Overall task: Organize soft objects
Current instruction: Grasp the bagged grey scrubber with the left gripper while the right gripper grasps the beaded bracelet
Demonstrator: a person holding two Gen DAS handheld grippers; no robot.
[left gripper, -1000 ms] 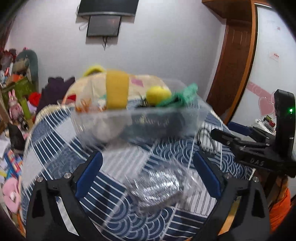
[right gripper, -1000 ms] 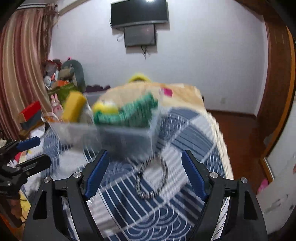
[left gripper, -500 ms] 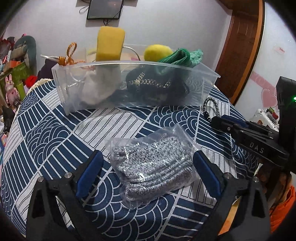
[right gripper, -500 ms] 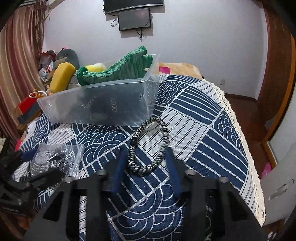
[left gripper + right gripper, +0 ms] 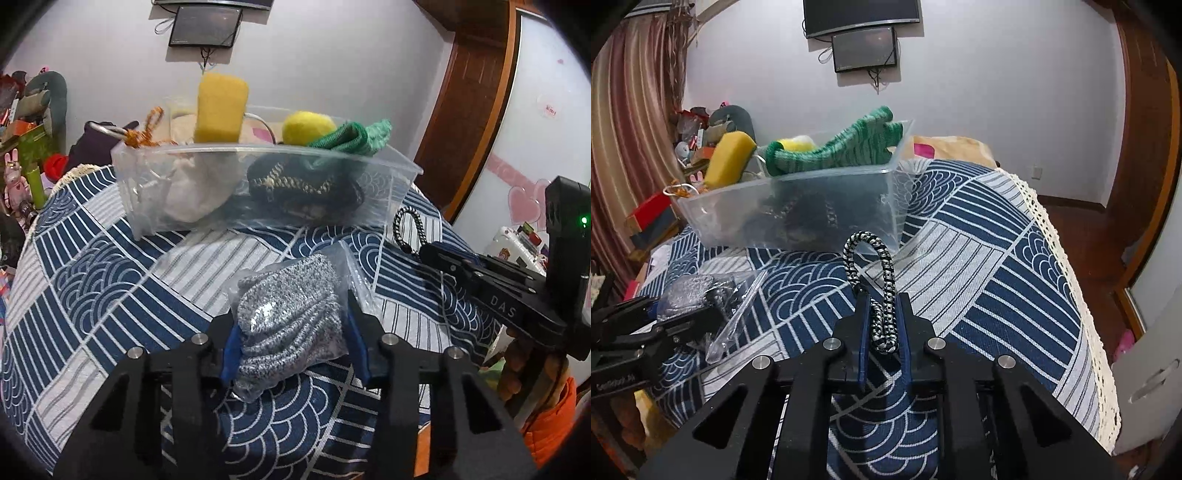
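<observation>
My left gripper (image 5: 291,332) is shut on a clear bag of grey knit fabric (image 5: 291,306) lying on the blue patterned tablecloth (image 5: 92,280). My right gripper (image 5: 882,317) is shut on a black-and-white braided cord loop (image 5: 871,258), which also shows in the left wrist view (image 5: 408,229). A clear plastic bin (image 5: 258,184) stands behind them. It holds a yellow sponge (image 5: 221,107), a yellow ball (image 5: 306,127), a green knit glove (image 5: 831,151), a dark chain-trimmed item and a white cloth.
The table's lace edge (image 5: 1067,258) drops off on the right to a wooden floor. Clutter and toys (image 5: 26,147) lie beyond the table's left side. A wall screen (image 5: 864,48) hangs behind.
Both grippers have moved down and forward and closed: the left one onto the bagged grey knit, the right one onto the braided cord, squeezing its loop narrow.
</observation>
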